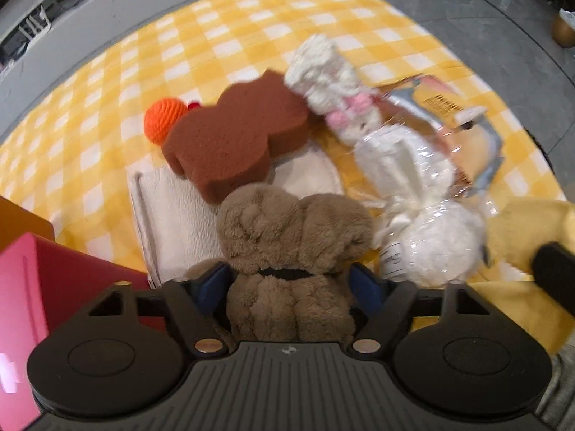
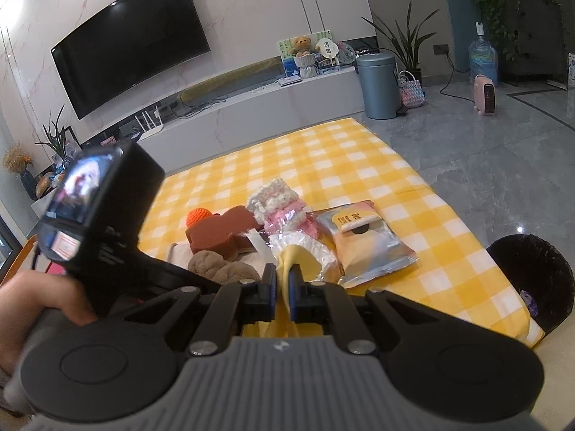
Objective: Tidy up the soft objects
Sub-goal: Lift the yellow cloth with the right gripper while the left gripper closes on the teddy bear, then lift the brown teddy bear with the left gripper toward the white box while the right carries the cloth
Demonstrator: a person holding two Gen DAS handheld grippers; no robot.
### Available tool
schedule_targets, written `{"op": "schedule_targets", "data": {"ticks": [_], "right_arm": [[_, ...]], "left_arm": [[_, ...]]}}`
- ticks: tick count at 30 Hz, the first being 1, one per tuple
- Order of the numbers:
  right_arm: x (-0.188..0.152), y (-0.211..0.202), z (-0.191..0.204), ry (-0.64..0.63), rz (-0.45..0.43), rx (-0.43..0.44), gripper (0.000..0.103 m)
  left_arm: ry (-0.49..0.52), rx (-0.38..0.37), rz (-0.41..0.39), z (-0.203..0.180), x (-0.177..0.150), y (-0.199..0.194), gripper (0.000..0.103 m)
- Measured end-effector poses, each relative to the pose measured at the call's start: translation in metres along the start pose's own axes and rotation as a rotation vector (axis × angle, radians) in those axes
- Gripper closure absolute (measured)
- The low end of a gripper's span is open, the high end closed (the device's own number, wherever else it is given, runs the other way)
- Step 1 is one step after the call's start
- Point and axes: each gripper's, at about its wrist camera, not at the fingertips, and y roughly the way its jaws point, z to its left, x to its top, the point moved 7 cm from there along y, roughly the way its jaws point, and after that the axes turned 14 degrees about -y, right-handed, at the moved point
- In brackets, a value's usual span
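Left gripper (image 1: 289,280) fingers straddling a brown plush toy (image 1: 287,251) (contact unclear), right gripper (image 2: 282,287) clenched on a yellow cloth (image 2: 298,260), brown sponge (image 1: 233,140) just beyond, orange crochet ball (image 1: 163,120) far left, yellow checked blanket (image 1: 251,25) beneath.

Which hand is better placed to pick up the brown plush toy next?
Left. The left gripper already straddles the brown plush toy, a finger on either side of it. The right gripper is busy, shut on a yellow cloth, and sits farther from the toy.
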Motion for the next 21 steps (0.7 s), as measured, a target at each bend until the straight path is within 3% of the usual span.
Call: {"op": "schedule_targets", "data": {"ticks": [1,4,12,17,21], "right_arm": [[0.000,0.001,0.000,0.000,0.003,-0.001,0.098],[-0.001,0.003,-0.001,0.004,0.010,-0.003,0.098],[0.000,0.003,-0.003,0.035,-0.010,0.002,0.098],[0.003,0.003,0.001,0.038,-0.030,0.031,0.098],[0.005,0.002,0.005,0.029,-0.045,0.045,0.099]], "left_arm": [[-0.012,-0.012,-0.002,0.001,-0.001,0.001,0.030],[-0.030,-0.032,-0.009,0.004,-0.003,-0.005,0.041],[-0.012,-0.061,-0.063,0.011,-0.011,-0.045,0.042],[-0.103,-0.163,-0.120,0.026,-0.013,-0.086,0.042],[-0.118,-0.259,-0.143,0.033,-0.011,-0.114,0.042]]}}
